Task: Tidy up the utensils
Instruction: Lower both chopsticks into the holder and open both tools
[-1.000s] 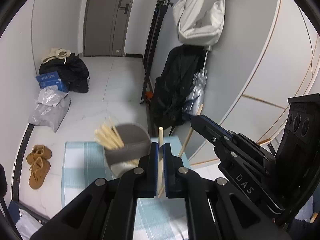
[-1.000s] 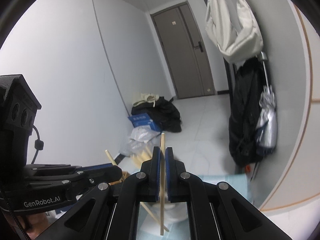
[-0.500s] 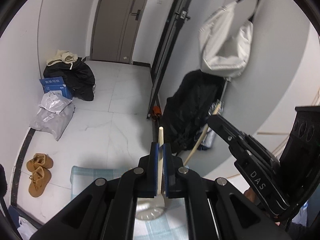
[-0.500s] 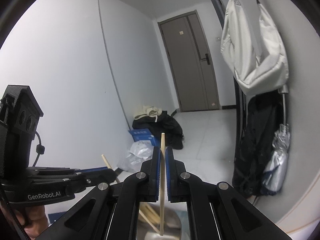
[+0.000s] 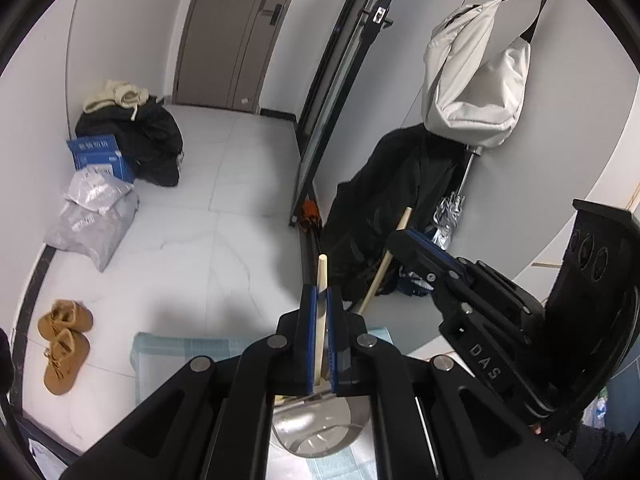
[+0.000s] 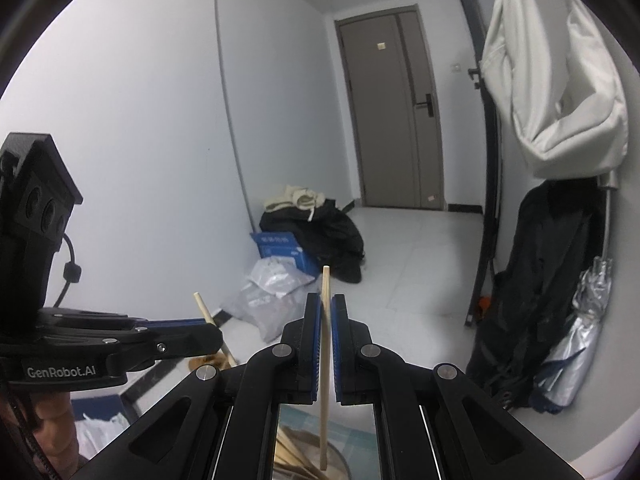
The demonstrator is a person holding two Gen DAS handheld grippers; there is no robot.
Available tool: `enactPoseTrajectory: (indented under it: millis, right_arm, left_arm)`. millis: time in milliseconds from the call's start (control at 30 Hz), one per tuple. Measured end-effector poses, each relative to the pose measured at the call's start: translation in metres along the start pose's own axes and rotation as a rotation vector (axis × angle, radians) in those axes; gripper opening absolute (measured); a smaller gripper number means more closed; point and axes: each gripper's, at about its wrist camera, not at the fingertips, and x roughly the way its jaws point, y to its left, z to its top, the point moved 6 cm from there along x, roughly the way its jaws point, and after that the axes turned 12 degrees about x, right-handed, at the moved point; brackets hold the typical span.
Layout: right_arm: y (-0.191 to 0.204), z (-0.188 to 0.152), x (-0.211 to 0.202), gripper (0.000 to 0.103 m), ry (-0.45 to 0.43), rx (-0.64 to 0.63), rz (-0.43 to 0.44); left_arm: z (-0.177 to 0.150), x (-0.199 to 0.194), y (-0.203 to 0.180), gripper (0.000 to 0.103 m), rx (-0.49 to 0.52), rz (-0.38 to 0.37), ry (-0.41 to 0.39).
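So we've got one chopstick pinched in each tool right now. The left gripper [image 5: 319, 308] is clamped on its chopstick [image 5: 321, 280], standing nearly upright, and the right gripper [image 6: 326, 316] squeezes the other chopstick [image 6: 325, 344] the same way, lower tip hanging just over the holder [image 6: 336, 466] with loose sticks [image 6: 288, 456] already in it. Our worry: both sticks are gripped mid-length on thin pads, so any tilt could let one pivot or slip. The tips could also snag the sticks already inside or clip the rim [image 5: 320, 450] and tip the cup on the checked mat [image 5: 176, 346].
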Motion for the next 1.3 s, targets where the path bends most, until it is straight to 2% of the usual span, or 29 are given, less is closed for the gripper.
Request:
enactPoseTrajectory:
  millis: [233,300,400,467,533,600,667,733,833,1000,1100,1200,1233,1300]
  right_arm:
    - [0.0,-0.031,0.004,0.004,0.018,-0.047,0.016]
    - [-0.002,-0.036,0.004,0.004,0.028,-0.034,0.021]
    - [-0.004,-0.05,0.005,0.006,0.072,-0.025,0.011]
    - [-0.007,-0.061,0.004,0.007,0.098,-0.007,0.009]
    - [-0.012,-0.067,0.004,0.008,0.124,0.025,0.009]
    - [-0.018,-0.073,-0.001,0.011,0.139,0.056,-0.006]
    - [-0.024,-0.075,-0.009,0.014,0.131,0.086,-0.018]
    - [-0.029,-0.076,-0.018,0.014,0.121,0.13,-0.021]
    - [-0.041,-0.081,-0.036,0.015,0.107,0.197,-0.042]
    - [-0.042,-0.08,-0.065,0.017,0.071,0.219,-0.062]
    - [-0.037,-0.077,-0.086,0.028,0.029,0.218,-0.057]
    - [-0.028,-0.074,-0.107,0.031,-0.008,0.199,-0.048]
    - [-0.026,-0.074,-0.114,0.036,-0.02,0.194,-0.044]
    - [-0.02,-0.073,-0.128,0.043,-0.047,0.191,-0.037]
  left_arm:
    - [-0.01,0.008,0.005,0.001,-0.012,-0.015,0.007]
    - [-0.016,0.013,0.007,0.001,-0.022,0.026,0.038]
    - [-0.022,0.016,0.003,0.002,-0.028,0.014,0.05]
    - [-0.026,0.02,0.003,0.007,-0.03,0.046,0.085]
    - [-0.028,0.02,0.003,0.008,-0.029,0.07,0.093]
    - [-0.029,0.015,0.006,0.016,-0.029,0.112,0.071]
    - [-0.031,0.009,0.008,0.037,-0.031,0.14,0.06]
    - [-0.032,0.0,0.008,0.05,-0.025,0.168,0.035]
    - [-0.035,-0.015,0.004,0.058,0.004,0.218,0.006]
    - [-0.04,-0.03,-0.004,0.07,0.046,0.283,-0.028]
    - [-0.044,-0.039,-0.01,0.075,0.068,0.309,-0.05]
    - [-0.048,-0.05,-0.016,0.078,0.081,0.338,-0.076]
    - [-0.05,-0.054,-0.017,0.083,0.081,0.349,-0.085]
    - [-0.053,-0.061,-0.019,0.085,0.082,0.363,-0.113]
